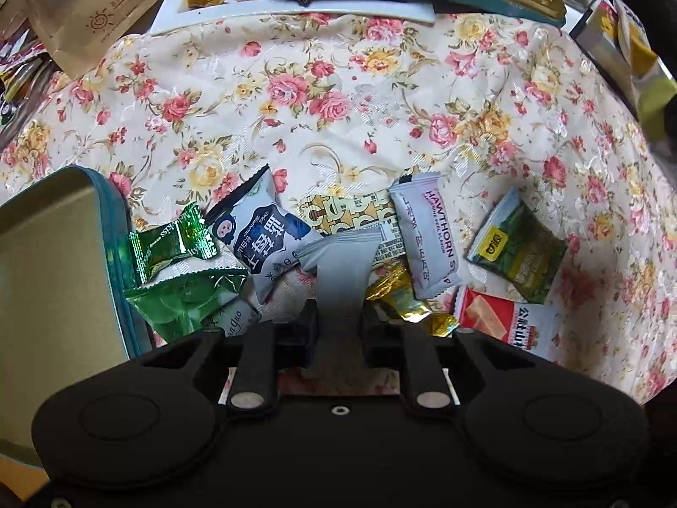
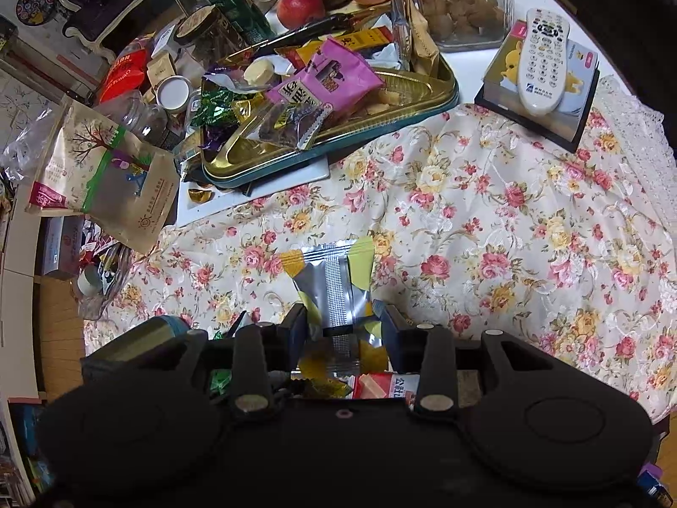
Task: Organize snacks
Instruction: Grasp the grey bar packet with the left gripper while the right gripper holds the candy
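While the left gripper (image 1: 338, 321) pinched a grey sachet (image 1: 345, 269), its long axis ran straight ahead along the fingers, above the loose snacks (image 1: 271, 237) beside a gold tin (image 1: 50, 262). The right gripper (image 2: 340, 321) clamped a silver-and-yellow packet (image 2: 334, 283), likewise pointing forward, over the floral tablecloth (image 2: 486, 220); a heaped tray (image 2: 381, 122) sat beyond on the cluttered table.

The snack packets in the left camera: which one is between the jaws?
The plain grey packet, its back seam facing up. The others, like the HAWTHORN packet and the shiny green candy, lie loose on the flowered cloth.
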